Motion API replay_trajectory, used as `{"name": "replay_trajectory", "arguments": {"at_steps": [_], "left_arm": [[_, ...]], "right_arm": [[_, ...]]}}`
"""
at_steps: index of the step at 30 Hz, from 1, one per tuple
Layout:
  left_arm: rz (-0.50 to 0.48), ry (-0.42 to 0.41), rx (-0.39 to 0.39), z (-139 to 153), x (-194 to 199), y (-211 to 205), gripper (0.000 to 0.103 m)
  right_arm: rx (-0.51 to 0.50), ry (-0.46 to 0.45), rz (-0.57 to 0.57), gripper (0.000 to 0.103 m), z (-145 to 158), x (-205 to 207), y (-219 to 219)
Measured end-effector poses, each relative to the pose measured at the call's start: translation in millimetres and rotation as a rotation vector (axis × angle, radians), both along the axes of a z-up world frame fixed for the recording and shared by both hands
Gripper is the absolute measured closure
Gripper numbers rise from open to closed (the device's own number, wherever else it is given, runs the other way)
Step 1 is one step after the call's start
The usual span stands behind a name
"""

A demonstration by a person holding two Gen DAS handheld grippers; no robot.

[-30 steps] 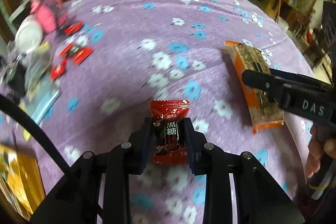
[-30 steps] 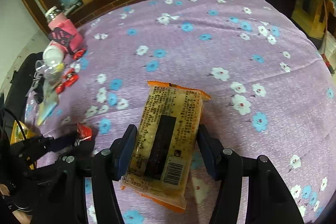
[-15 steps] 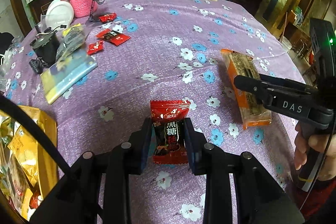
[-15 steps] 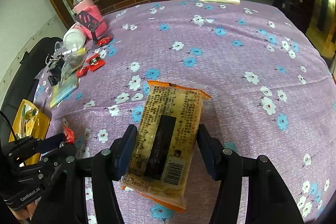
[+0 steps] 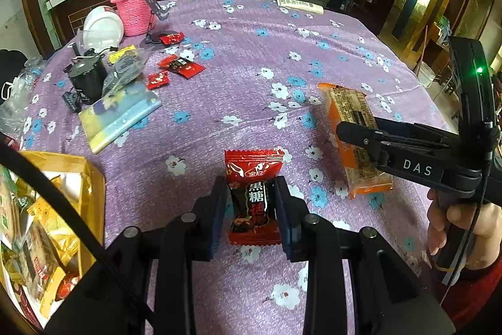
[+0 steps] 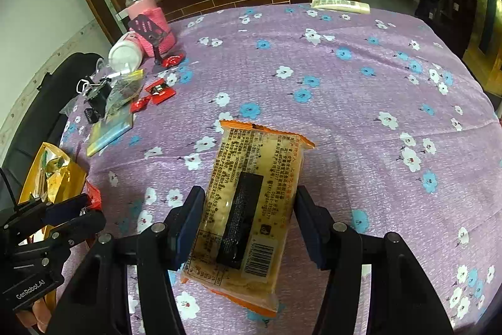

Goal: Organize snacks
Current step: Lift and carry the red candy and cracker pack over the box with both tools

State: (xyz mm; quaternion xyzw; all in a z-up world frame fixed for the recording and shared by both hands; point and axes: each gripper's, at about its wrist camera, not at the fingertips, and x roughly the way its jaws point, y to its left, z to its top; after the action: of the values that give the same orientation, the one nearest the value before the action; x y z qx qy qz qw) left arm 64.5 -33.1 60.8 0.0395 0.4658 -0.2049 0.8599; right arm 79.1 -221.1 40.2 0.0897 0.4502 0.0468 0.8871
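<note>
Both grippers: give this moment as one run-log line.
left gripper: shut on red candy | right gripper: shut on orange snack pack | both above tablecloth

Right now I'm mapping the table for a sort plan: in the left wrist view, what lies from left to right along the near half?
Gold snack bag → red candy held in the left gripper → orange-edged snack pack → right gripper.
</note>
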Motion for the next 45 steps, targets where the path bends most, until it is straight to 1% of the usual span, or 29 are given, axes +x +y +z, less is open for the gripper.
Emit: {"name": "replay_trajectory", "arguments": {"at_steps": [10, 21, 25, 30, 38, 45], "left_arm": [[0.053, -0.021, -0.016, 11, -13, 31, 0.071], [0.123, -0.035, -0.042, 18, -23, 69, 0.071], [0.144, -0.025, -0.042, 17, -25, 79, 0.071], [0.169, -0.016, -0.061, 14, -29, 92, 0.071], [0.22, -0.027, -0.115, 20, -45, 115, 0.071], [0.267, -0.033, -0.139, 23, -66, 137, 0.071]], "right_arm": [[0.008, -0.025, 0.069, 0.045, 7, -7, 24], [-0.008, -0.034, 0.105, 0.045, 8, -12, 39], [-0.013, -0.039, 0.12, 0.045, 9, -14, 44], [-0.016, -0.044, 0.143, 0.045, 11, -17, 53], [-0.034, -0.055, 0.176, 0.045, 11, -23, 69], [-0.062, -0.053, 0.245, 0.046, 7, -31, 96]]}}
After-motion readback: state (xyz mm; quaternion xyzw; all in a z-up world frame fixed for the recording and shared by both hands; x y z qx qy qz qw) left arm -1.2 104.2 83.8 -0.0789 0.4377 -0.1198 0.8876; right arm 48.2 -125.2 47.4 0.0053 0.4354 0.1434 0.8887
